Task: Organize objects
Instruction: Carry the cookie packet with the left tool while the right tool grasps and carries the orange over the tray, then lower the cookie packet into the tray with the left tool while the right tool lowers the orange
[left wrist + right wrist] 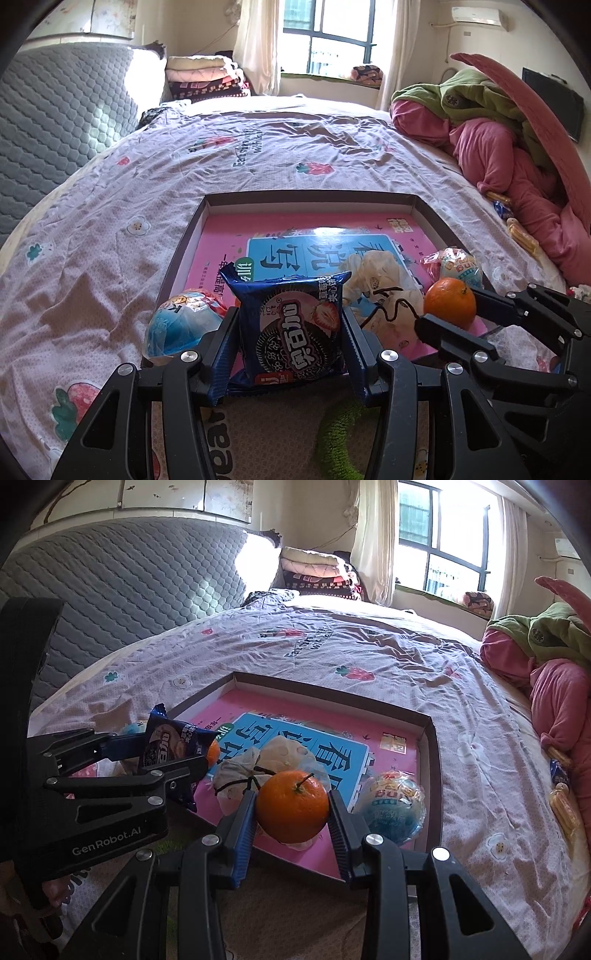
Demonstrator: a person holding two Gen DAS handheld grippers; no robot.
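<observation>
Bed (147,177), cookie packet (291,328) between left tongs (290,332), orange (292,805) between right tongs (292,812)

The black plastic left gripper (290,332) has triangular cut-outs, round silver screws and blue ribbed finger pads (221,363); the matching black right gripper (292,818) looks alike, and white "GenRobot.AI" lettering marks the left one's body

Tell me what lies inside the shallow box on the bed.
The shallow box holds a pink-and-blue book, a pale drawstring pouch and a wrapped blue ball. The book hides the box floor.
</observation>
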